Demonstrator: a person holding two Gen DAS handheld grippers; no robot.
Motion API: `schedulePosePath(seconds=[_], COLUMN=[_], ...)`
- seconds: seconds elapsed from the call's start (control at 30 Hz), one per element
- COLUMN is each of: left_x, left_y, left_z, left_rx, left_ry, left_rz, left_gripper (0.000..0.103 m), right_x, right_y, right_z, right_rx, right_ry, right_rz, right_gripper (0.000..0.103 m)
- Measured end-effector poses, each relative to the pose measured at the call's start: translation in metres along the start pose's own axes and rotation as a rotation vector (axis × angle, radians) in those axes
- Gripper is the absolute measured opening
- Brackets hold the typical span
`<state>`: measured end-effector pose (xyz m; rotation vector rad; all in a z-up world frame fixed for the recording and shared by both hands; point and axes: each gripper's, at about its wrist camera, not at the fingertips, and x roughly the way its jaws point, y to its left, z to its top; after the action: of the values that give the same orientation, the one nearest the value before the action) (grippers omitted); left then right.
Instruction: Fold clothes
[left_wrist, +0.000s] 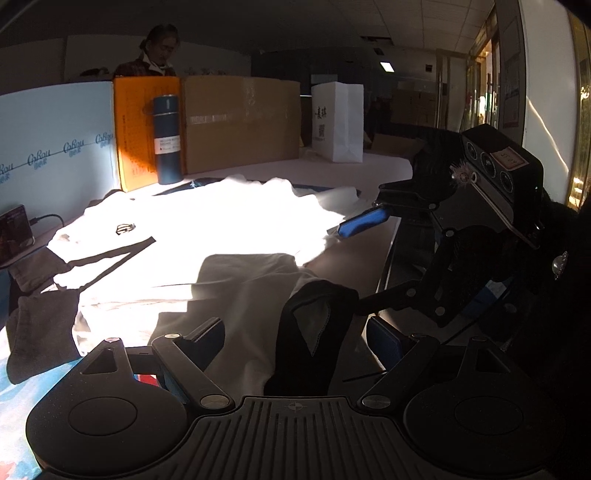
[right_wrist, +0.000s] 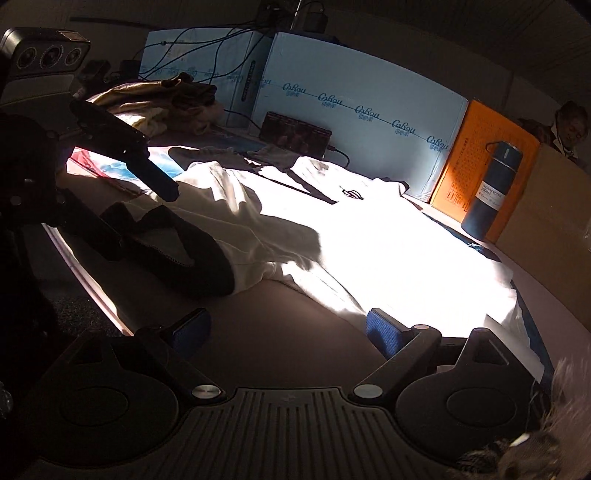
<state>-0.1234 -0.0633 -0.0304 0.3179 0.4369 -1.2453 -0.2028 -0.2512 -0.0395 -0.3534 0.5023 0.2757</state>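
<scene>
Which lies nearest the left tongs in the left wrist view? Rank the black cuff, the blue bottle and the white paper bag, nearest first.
From the left tongs:
1. Black cuff, between the open fingers, at the sleeve's end.
2. Blue bottle, left of centre, standing past the white garment.
3. White paper bag, right of centre, farthest back.

The white garment (right_wrist: 369, 236) has a black cuff (right_wrist: 177, 251) and a small black emblem (right_wrist: 352, 194). Behind it stand an orange box (right_wrist: 476, 155), a dark blue bottle (right_wrist: 491, 188) and pale blue boards (right_wrist: 351, 110).
</scene>
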Motion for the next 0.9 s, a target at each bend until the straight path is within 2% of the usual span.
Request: schedulePosePath(seconds=[0.1, 0.2, 0.3, 0.4, 0.53, 0.57, 0.63, 0.73, 0.9], left_x=[0.0, 0.001, 0.006, 0.007, 0.008, 0.007, 0.008, 0.004, -0.01], left_y=[0.0, 0.0, -0.003, -0.004, -0.002, -0.001, 0.004, 0.016, 0.043], left_z=[0.0, -0.003, -0.006, -0.008, -0.011, -0.011, -0.011, -0.007, 0.01], left_rx=[-0.001, -0.005, 0.006, 0.02, 0.029, 0.026, 0.025, -0.02, -0.164], left_ry=[-0.002, -0.01, 0.002, 0.004, -0.006, -0.014, -0.022, -0.066, -0.213], left_rz=[0.01, -0.01, -0.005, 0.011, 0.047, 0.064, 0.105, 0.149, 0.144], left_gripper=[0.086, 0.086, 0.086, 0.086, 0.084, 0.078, 0.022, 0.004, 0.002], right_x=[0.005, 0.01, 0.018, 0.024, 0.024, 0.025, 0.026, 0.024, 0.026], right_y=[0.003, 0.004, 0.005, 0.0, -0.019, -0.023, -0.029, -0.032, -0.035], right_z=[0.005, 0.009, 0.011, 0.017, 0.022, 0.022, 0.022, 0.02, 0.017], right_rx=[-0.025, -0.019, 0.02, 0.076, 0.207, 0.231, 0.264, 0.258, 0.168], right_ry=[-0.022, -0.054, -0.086, -0.109, -0.171, -0.179, -0.181, -0.169, -0.059], right_rz=[0.05, 0.09, 0.119, 0.112, 0.127, 0.132, 0.13, 0.112, 0.054], right_gripper=[0.091, 0.091, 0.091, 0.091, 0.091, 0.091, 0.091, 0.091, 0.091])
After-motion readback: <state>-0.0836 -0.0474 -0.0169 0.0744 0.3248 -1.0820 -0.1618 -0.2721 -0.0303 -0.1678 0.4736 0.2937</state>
